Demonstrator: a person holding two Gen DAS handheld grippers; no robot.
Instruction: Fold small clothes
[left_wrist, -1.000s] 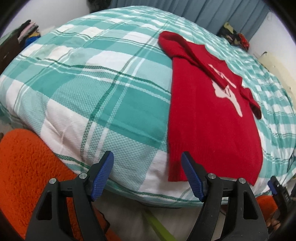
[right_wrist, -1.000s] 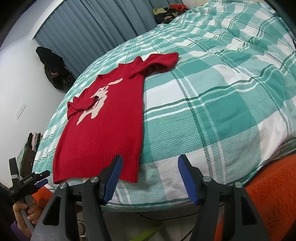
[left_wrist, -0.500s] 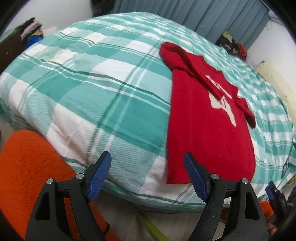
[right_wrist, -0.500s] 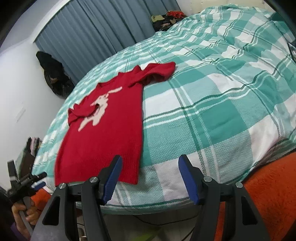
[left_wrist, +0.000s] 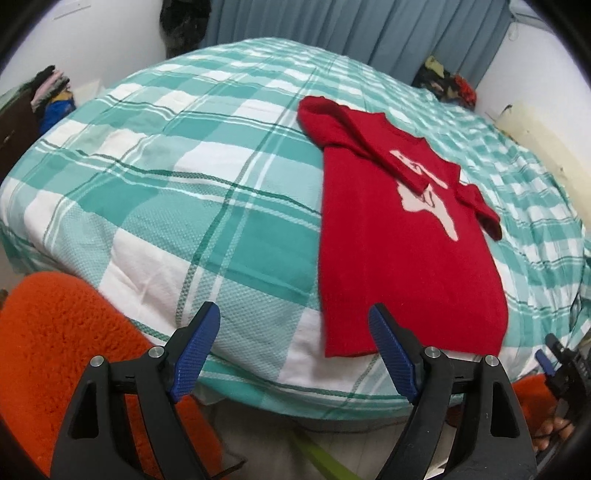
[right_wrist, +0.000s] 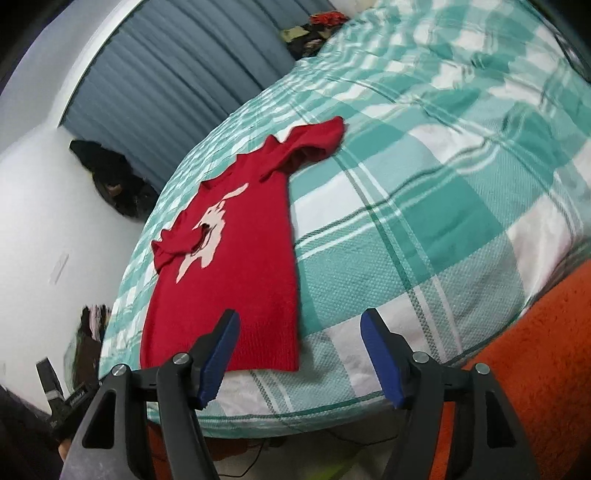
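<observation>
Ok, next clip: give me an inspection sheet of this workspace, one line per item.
Surface: bed with a green and white plaid cover, slightly rumpled.
Job's things: red sweater lying flat, both sleeves folded in across a pale chest motif, hem toward the near edge.
Clutter: clothes pile at the bed's far corner; orange fleece below the near edge.
Grippers: left gripper and right gripper open, jaws just widened, nothing between them, both short of the hem.
Cables: thin dark cable on the floor under the bed edge.
Surroundings: grey-blue curtain, white walls, dark bag hanging on the wall.
</observation>
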